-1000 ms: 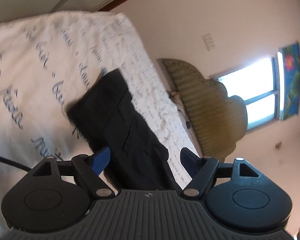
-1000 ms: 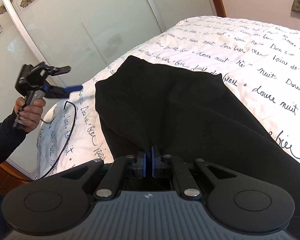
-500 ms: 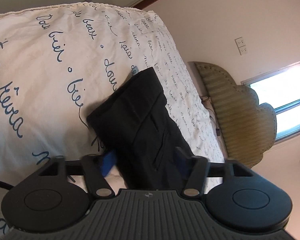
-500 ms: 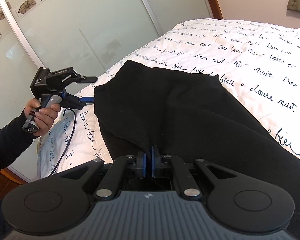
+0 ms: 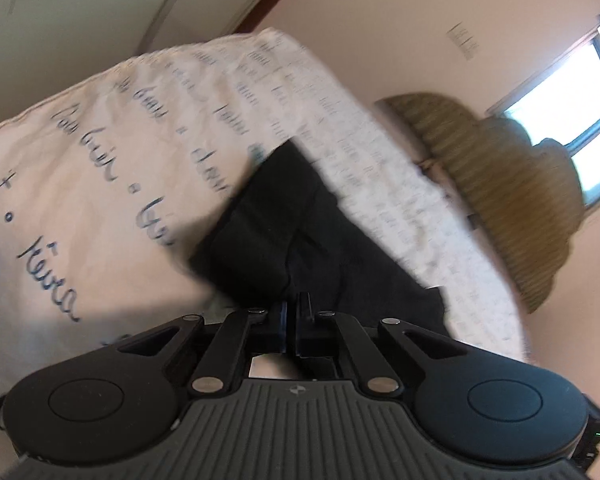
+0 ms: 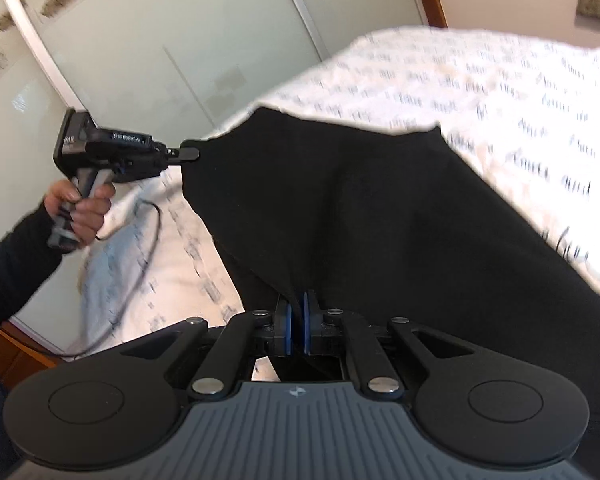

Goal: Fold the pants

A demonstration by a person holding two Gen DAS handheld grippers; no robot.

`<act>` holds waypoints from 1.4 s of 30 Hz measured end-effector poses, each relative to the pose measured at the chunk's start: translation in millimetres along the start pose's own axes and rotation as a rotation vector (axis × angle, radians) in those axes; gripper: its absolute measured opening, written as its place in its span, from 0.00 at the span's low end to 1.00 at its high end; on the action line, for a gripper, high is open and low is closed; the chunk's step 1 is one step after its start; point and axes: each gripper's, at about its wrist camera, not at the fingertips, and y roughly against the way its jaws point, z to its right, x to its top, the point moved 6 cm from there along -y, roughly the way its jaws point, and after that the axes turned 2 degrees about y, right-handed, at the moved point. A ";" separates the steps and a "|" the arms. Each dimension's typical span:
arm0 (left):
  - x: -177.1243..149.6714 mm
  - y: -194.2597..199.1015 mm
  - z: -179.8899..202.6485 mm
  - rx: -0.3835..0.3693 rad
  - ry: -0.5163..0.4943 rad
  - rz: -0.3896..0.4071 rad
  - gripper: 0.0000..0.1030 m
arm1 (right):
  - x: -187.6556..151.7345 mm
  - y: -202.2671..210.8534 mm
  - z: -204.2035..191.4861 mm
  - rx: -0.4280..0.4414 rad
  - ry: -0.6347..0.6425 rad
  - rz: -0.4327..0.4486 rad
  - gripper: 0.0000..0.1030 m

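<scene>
Right wrist view: the right gripper (image 6: 296, 326) has its blue-padded fingers (image 6: 287, 330) pinched on a fold of the black pants (image 6: 360, 220), which spread out ahead of them across the bed (image 6: 500, 92) with its white cover printed in script. Further off to the left, the left gripper (image 6: 190, 155) bites the far corner of the pants, held in a hand (image 6: 80, 208). From the left wrist, that gripper's fingers (image 5: 281, 320) are closed on the pants edge right in front, fabric running away from them. Beyond it sits a headboard (image 5: 500, 184), blurry.
</scene>
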 end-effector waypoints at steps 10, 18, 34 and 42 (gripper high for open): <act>-13.5 6.4 -0.1 0.090 -0.106 -0.009 0.46 | -20.0 -22.6 -3.5 -0.018 -0.032 -0.012 0.05; -63.7 62.6 95.9 -0.053 -0.335 0.079 0.64 | -14.2 -11.7 2.1 0.023 -0.090 0.075 0.05; -203.9 -48.7 206.5 -0.029 -1.197 -0.097 0.48 | -5.2 -4.6 3.2 0.059 -0.117 0.134 0.06; -197.8 -59.2 209.0 0.016 -1.215 -0.078 0.50 | -6.7 -4.7 4.7 0.074 -0.125 0.150 0.06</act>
